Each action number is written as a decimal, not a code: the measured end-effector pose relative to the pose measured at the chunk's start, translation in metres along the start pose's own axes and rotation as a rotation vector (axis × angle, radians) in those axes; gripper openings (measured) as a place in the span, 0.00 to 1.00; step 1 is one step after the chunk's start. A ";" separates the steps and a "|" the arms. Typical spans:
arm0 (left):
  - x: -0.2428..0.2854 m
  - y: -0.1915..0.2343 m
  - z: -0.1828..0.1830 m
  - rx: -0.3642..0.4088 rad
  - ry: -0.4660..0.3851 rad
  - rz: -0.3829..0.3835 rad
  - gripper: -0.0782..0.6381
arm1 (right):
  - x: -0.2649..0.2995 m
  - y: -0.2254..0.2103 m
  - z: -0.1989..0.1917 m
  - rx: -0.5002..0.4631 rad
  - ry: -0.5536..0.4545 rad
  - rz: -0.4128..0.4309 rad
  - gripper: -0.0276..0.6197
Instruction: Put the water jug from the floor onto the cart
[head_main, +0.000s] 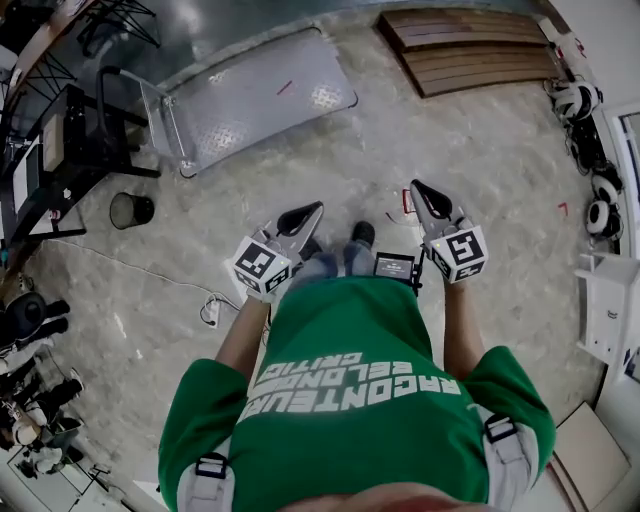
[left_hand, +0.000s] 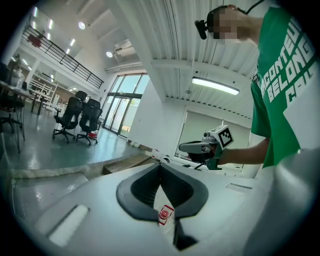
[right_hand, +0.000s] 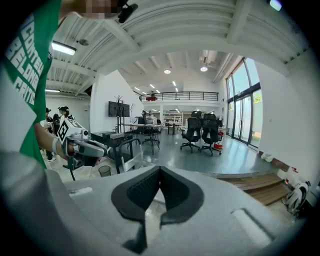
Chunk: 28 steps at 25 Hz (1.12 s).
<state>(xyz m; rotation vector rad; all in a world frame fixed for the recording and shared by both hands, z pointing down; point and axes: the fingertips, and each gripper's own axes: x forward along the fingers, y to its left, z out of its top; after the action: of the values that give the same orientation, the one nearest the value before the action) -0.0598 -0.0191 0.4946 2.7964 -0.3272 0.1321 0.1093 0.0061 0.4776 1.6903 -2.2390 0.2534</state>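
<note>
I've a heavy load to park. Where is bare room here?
The cart deck is bare. So is the floor between the cart and the planks. It is crowded on the left by the desk and bin, and along the right wall with the headsets.

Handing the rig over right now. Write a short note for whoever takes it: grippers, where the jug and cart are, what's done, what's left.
Grippers: the left gripper has its jaws together and holds nothing. The right gripper is the same. Both are held out in front, over the floor.
Things: the cart stands ahead and to the left, with its deck bare. The water jug shows in none of the views.
Done: nothing yet.
Left: find the jug, pick it up and set it on the cart deck.
</note>
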 end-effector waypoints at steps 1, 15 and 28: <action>0.006 -0.002 0.001 0.002 0.003 -0.005 0.13 | -0.002 -0.006 -0.003 0.007 0.003 -0.007 0.03; 0.131 -0.054 -0.019 0.039 0.092 -0.200 0.13 | -0.065 -0.112 -0.087 0.082 0.083 -0.187 0.03; 0.219 -0.101 -0.048 0.040 0.193 -0.358 0.13 | -0.089 -0.156 -0.182 0.162 0.178 -0.267 0.03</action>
<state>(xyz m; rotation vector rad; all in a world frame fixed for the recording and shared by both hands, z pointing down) 0.1742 0.0436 0.5368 2.7983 0.2239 0.3231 0.3076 0.1021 0.6074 1.9420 -1.8853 0.5099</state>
